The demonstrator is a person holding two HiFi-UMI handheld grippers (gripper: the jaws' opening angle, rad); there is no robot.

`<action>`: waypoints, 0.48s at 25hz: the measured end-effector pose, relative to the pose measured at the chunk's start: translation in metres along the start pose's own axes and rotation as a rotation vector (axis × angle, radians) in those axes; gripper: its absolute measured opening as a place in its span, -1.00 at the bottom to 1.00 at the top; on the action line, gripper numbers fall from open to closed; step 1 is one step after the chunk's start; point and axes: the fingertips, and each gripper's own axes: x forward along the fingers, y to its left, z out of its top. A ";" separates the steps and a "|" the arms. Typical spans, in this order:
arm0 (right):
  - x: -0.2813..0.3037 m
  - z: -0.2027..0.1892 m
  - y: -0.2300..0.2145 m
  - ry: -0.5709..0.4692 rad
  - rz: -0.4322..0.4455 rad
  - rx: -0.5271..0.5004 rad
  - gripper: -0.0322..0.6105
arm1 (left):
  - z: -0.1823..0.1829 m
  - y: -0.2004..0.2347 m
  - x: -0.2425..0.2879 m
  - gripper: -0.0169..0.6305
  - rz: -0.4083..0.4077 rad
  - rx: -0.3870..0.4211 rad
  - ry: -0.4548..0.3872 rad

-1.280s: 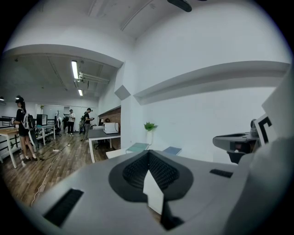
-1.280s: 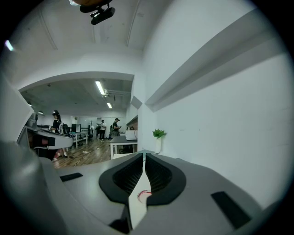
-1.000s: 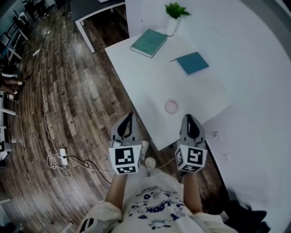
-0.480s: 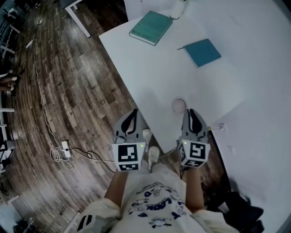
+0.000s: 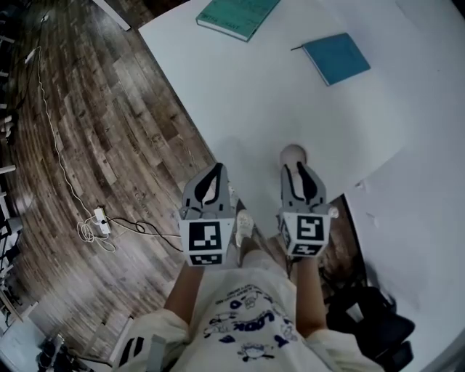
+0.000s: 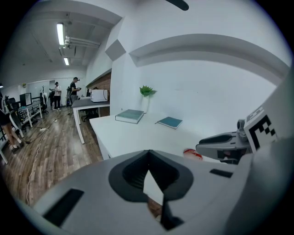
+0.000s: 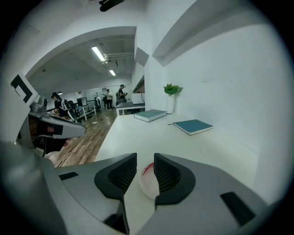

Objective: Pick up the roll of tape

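Observation:
The roll of tape (image 5: 293, 154) is a small pale ring with red print, lying near the front corner of the white table (image 5: 240, 94). My right gripper (image 5: 300, 179) hovers just short of it, jaws a narrow gap apart and holding nothing; in the right gripper view the roll of tape (image 7: 147, 178) shows through the gap, just beyond the right gripper (image 7: 145, 158). My left gripper (image 5: 211, 183) hangs off the table's left edge with its jaws closed at the tips. From the left gripper (image 6: 148, 153) I see the tape (image 6: 192, 153) and the right gripper (image 6: 220, 142).
A green book (image 5: 236, 13) and a blue book (image 5: 336, 57) lie far back on the table; a potted plant (image 7: 172, 89) stands by the wall. A power strip with cable (image 5: 98, 221) lies on the wood floor. People stand far off (image 6: 73, 89).
The view has moved forward over the table: both grippers now lie closer to the tape, with the right one just behind it. The books have slid toward the top edge.

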 end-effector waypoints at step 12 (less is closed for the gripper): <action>0.034 -0.037 0.014 0.192 0.039 -0.102 -0.59 | -0.028 0.004 0.027 -0.94 -0.036 -0.016 0.080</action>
